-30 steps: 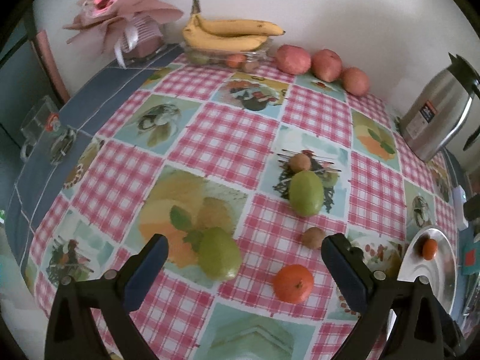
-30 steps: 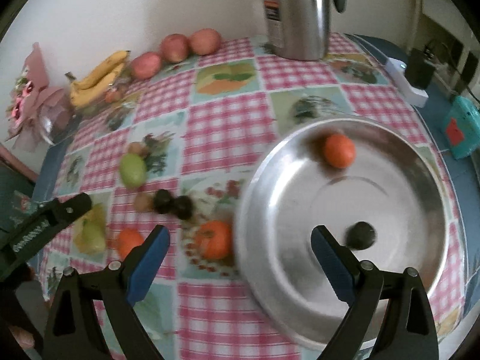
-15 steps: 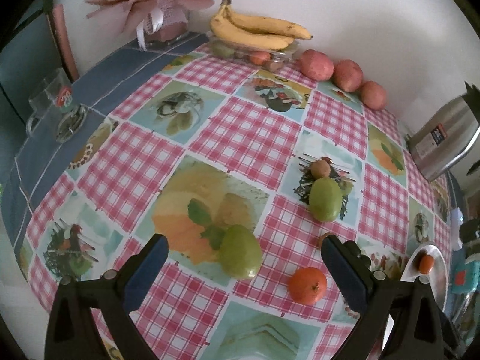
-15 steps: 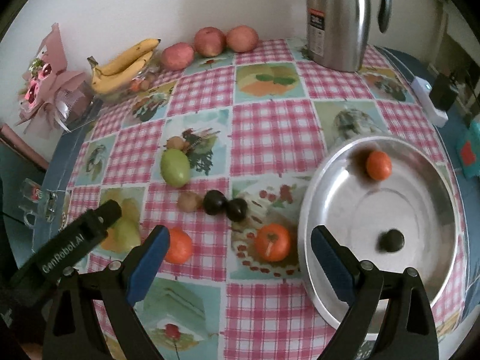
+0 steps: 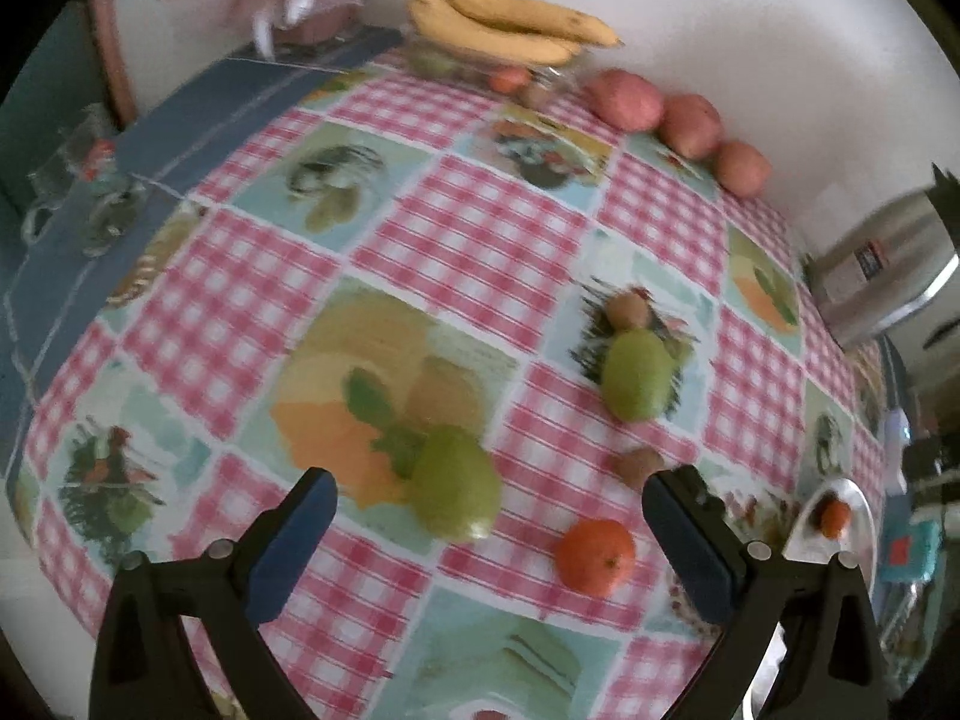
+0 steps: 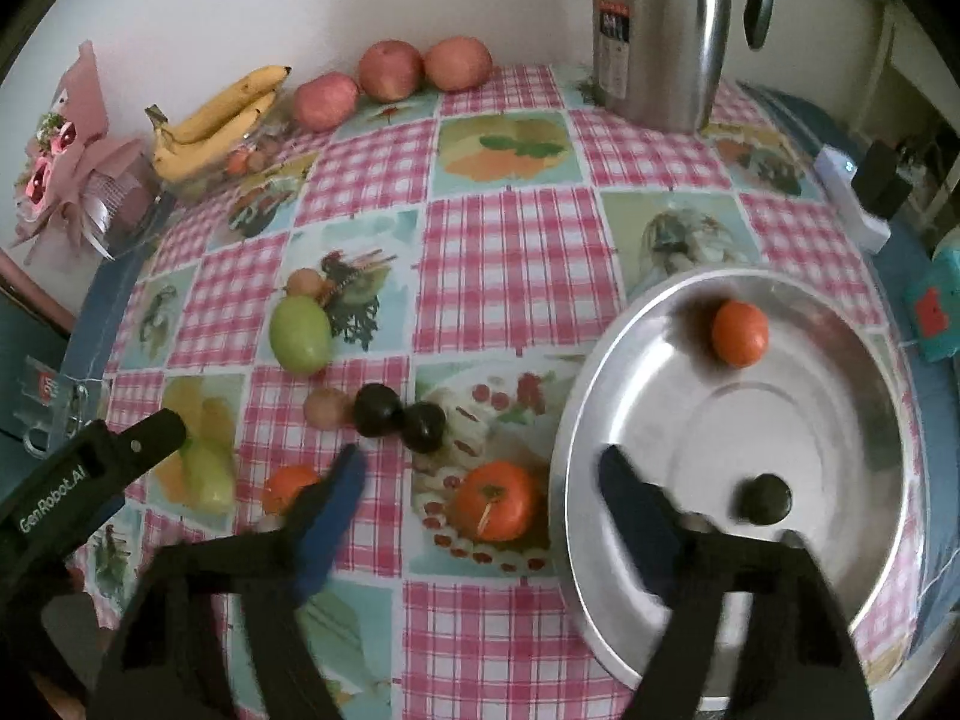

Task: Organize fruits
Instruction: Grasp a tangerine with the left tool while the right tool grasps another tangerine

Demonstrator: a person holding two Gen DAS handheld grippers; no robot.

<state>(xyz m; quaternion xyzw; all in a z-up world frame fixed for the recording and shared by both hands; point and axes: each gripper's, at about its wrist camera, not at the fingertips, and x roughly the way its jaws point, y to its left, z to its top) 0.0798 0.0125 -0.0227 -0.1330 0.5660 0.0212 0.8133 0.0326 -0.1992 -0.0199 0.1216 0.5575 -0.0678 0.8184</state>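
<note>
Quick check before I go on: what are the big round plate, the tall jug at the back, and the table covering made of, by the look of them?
Plate: metal, probably stainless steel; polished silver with blurred reflections and a bright rim.
Jug: brushed steel body with streaky vertical highlights; its dark handle may be plastic.
Table covering: smooth printed sheet, likely vinyl or oilcloth; whether it is coated fabric cannot be told.

A plain white wall (image 6: pixel 198 6) backed the table (image 6: pixel 510 252), which wore a pink-checked, fruit-printed cloth over a blue underlayer (image 5: pixel 198 114), lit by soft, even daylight, with what looked like dim shelving (image 6: pixel 918 120) at the right edge.
</note>
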